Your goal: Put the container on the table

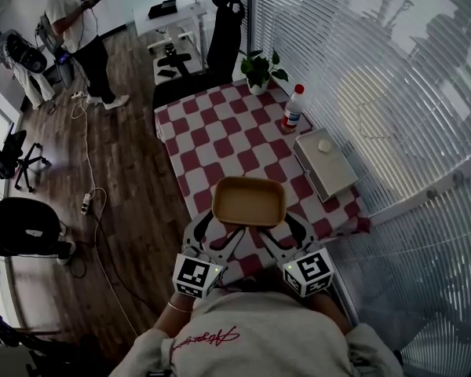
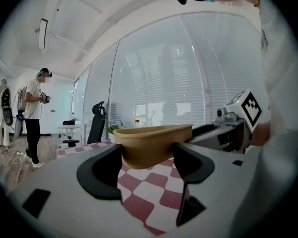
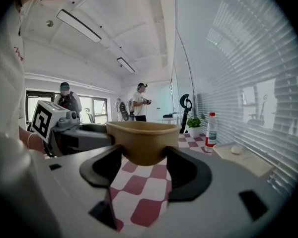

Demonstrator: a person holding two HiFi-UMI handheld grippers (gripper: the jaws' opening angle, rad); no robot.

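A tan, rounded-rectangular container hangs above the near end of the red-and-white checkered table. My left gripper holds its near left corner and my right gripper its near right corner. In the left gripper view the container sits between the black jaws of the left gripper, which close against its wall. The right gripper view shows the same container held the same way by the right gripper. The container is empty and level.
A clear bottle with a red cap and a potted plant stand at the table's far right. A flat white box lies along the right edge. A black chair stands beyond the table. A person stands on the wood floor, far left.
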